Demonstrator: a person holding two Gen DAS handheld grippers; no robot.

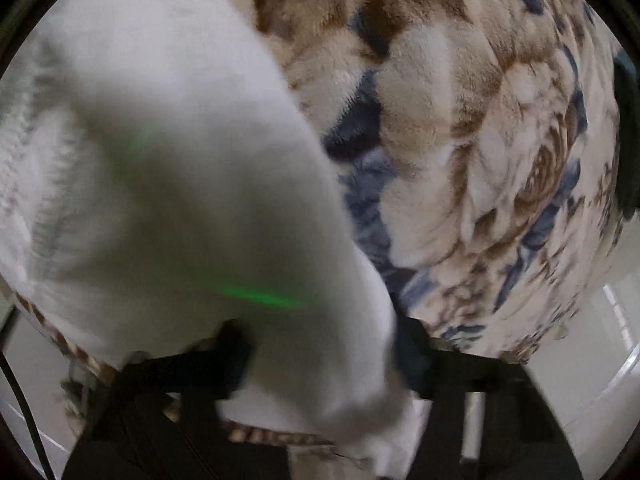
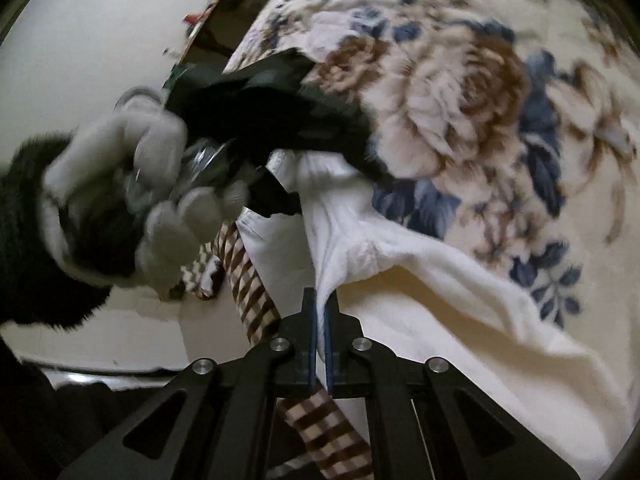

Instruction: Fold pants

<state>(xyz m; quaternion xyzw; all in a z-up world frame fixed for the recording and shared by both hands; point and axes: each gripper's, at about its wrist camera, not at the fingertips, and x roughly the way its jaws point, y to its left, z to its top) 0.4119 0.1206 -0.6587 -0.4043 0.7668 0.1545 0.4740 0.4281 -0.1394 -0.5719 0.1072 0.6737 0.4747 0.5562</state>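
Fingertips of the right gripper [image 2: 320, 304] are pinched nearly together on an edge of the white pants [image 2: 420, 280], the cloth rising out of the narrow slot toward twelve o'clock in the right wrist view. Left gripper [image 1: 320, 360] sits low in its own view with white cloth draped between and over its dark fingers [image 1: 232, 352]; the gap looks partly closed, but blur and the covering fabric make it impossible to tell whether the pads press on the cloth or merely straddle it. From the right fingers outward, the pants spread toward three and five o'clock across a plush floral blanket [image 2: 460, 100], bunched and wrinkled rather than flat. At nine o'clock in that view a gloved hand [image 2: 160, 184] carries the other gripper body down onto the same garment. A brown checked cloth [image 2: 256, 300] runs beneath the pants, from about ten o'clock of the fingers down past six o'clock. In the left wrist view the pants fill nine to twelve o'clock, the blanket one to four. Judgement on progress: early, both ends being picked up, no neat fold visible; laying flat, halving and squaring all appear left to do.
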